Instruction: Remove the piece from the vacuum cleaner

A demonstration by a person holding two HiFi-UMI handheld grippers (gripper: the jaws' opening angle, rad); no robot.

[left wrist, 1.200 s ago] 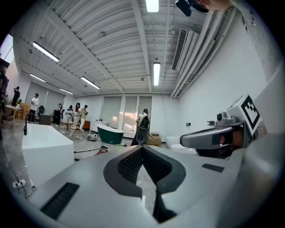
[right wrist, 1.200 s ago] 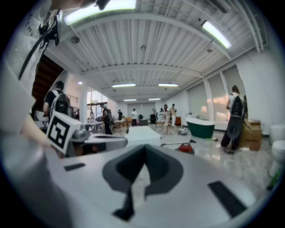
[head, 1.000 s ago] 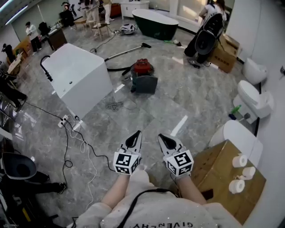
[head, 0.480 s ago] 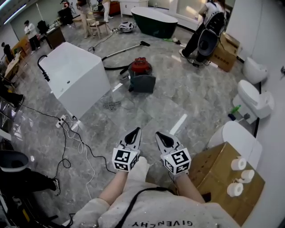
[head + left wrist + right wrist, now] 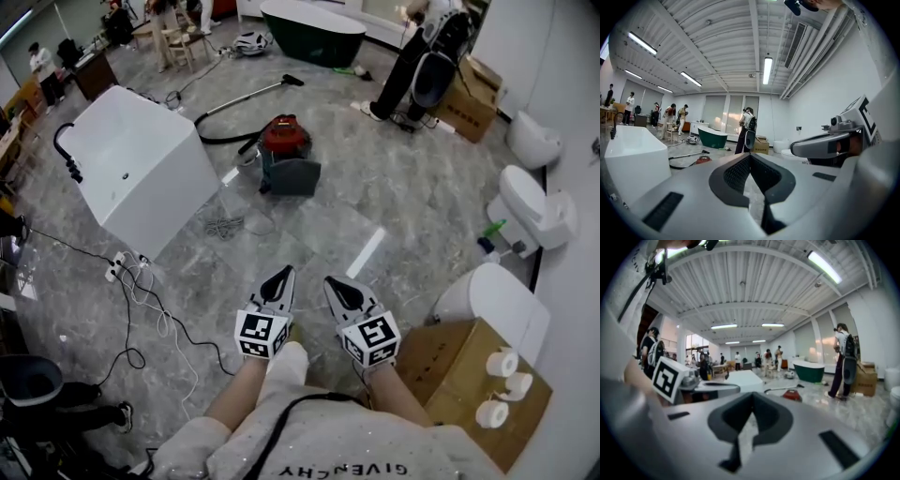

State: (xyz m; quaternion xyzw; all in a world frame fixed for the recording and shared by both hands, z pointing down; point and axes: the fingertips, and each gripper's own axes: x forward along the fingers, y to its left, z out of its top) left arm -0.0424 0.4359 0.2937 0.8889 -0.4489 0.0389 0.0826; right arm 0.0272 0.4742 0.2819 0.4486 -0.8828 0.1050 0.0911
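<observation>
A red canister vacuum cleaner (image 5: 284, 137) sits on the grey marble floor ahead, with a dark grey panel (image 5: 295, 176) leaning at its near side. Its hose and wand (image 5: 246, 98) run off to the far left. The vacuum cleaner (image 5: 701, 160) shows small in the left gripper view, and the vacuum cleaner (image 5: 791, 394) also in the right gripper view. My left gripper (image 5: 278, 277) and right gripper (image 5: 339, 289) are held side by side near my body, far short of the vacuum. Both are shut with nothing between the jaws.
A white bathtub (image 5: 136, 164) stands to the left, a dark green tub (image 5: 312, 32) at the back. Cables and a power strip (image 5: 117, 267) trail on the floor at left. Toilets (image 5: 534, 208) line the right wall, beside a cardboard box (image 5: 463, 374) with paper rolls. A person (image 5: 420, 56) stands behind the vacuum.
The view has moved forward: the vacuum and white bathtub sit a little lower and nearer in the head view. Both grippers keep their place side by side, still shut.
</observation>
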